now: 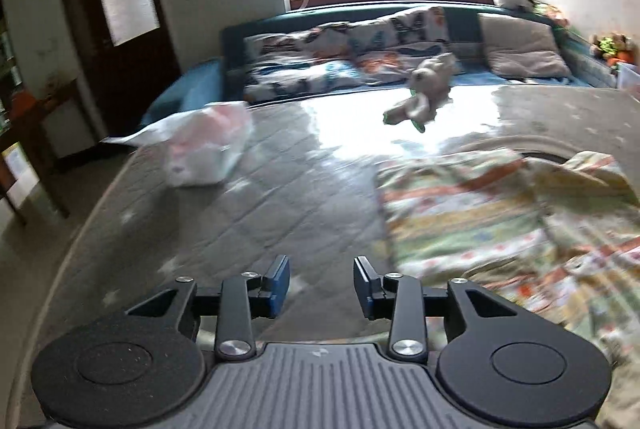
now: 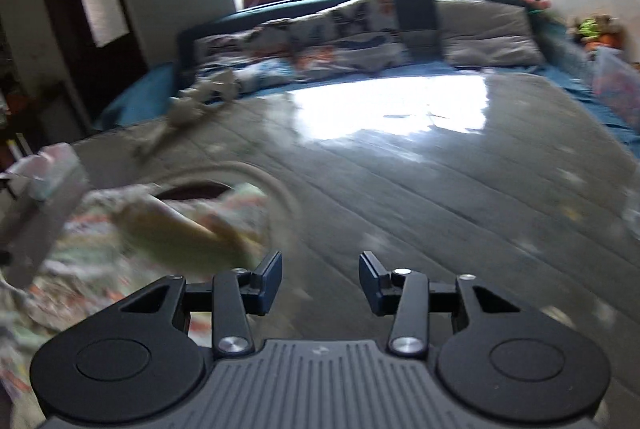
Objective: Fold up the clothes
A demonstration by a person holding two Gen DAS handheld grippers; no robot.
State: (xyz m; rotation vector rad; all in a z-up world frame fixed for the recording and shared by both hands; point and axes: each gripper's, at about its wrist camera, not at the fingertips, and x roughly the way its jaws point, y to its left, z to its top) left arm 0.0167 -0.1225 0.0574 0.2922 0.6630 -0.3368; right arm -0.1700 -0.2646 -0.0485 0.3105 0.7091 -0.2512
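Observation:
A colourful patterned garment lies spread and rumpled on the grey quilted bed, right of my left gripper, which is open and empty above the bed. In the right wrist view the same garment lies bunched at the left, with a raised fold just beyond the left finger. My right gripper is open and empty over the bare bed. Both views are blurred by motion.
A white plastic bag sits on the bed's left side. A plush toy lies further back. Patterned pillows and a grey pillow line the headboard under a bright window. A dark door stands at the left.

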